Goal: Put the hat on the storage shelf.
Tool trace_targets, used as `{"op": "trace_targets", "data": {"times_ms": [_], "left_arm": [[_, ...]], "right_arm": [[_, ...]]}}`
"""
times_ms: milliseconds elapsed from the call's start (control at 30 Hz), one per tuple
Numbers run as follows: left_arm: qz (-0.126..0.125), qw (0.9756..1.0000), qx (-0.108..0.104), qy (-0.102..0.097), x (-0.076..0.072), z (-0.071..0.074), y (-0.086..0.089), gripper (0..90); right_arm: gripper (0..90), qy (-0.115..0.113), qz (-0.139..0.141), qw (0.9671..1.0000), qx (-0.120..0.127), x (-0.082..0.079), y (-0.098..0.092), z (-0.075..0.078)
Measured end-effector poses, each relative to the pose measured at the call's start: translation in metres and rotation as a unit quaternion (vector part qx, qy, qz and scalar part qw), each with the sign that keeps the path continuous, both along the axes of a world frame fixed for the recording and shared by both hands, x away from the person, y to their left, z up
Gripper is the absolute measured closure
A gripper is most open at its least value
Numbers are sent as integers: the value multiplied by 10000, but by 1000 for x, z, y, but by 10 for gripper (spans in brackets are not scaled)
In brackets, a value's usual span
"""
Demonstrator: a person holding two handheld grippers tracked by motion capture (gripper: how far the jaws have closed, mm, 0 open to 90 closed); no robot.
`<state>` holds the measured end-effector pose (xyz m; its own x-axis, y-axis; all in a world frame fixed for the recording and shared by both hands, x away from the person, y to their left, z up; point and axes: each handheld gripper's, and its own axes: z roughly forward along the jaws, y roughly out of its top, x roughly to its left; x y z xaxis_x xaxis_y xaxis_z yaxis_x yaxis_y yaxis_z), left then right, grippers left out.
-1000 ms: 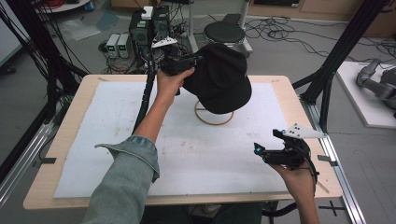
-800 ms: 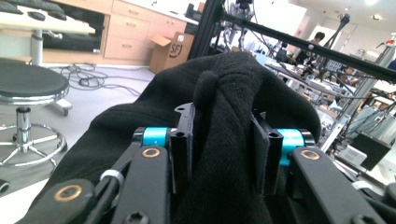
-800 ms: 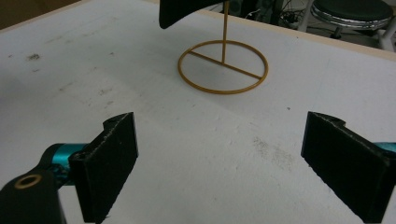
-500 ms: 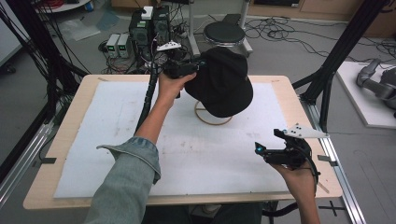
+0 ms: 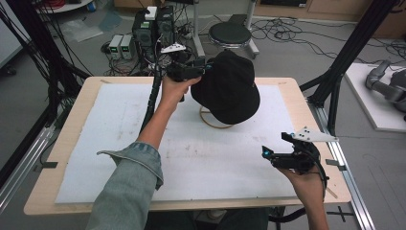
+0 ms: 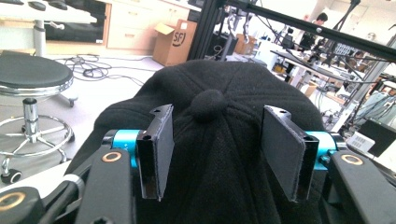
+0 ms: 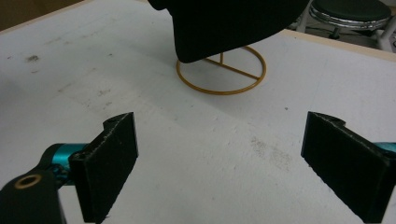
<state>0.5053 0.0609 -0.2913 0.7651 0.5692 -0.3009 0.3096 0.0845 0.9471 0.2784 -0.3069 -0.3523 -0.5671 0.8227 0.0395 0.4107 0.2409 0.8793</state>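
Fingers [image 6: 156, 151] of left gripper [image 6: 219, 154] spread, our view straddling cap [image 5: 229, 87] crown; whether they pinch fabric, we cannot tell. Cap sits over gold ring stand [image 7: 220, 74], counter [image 5: 86, 96] 12 o'clock. Right gripper [image 7: 233, 165] at 4 o'clock, fingers wide apart, holding nothing.

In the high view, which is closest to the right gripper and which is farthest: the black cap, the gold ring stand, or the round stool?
From the right gripper, at the table's near right:
1. Gold ring stand, mid-table under the cap.
2. Black cap, above the stand, toward the far edge.
3. Round stool, on the floor beyond the table.
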Motion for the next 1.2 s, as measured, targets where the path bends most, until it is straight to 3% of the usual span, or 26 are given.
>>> {"op": "trace_targets", "data": {"times_ms": [367, 667, 867, 1200], "left_arm": [[202, 9995, 188, -141, -11, 1, 31, 432], [458, 9979, 358, -270, -25, 0, 67, 414], [639, 9962, 505, -303, -37, -4, 92, 389], [980, 9908, 834, -406, -66, -7, 130, 363]], "right_arm": [[106, -2, -28, 10000, 25, 3, -1, 0], [106, 19, 39, 10000, 39, 10, 4, 0], [106, 37, 96, 9999, 40, 18, 9, -3], [106, 52, 127, 9999, 15, 31, 16, -5]]}}
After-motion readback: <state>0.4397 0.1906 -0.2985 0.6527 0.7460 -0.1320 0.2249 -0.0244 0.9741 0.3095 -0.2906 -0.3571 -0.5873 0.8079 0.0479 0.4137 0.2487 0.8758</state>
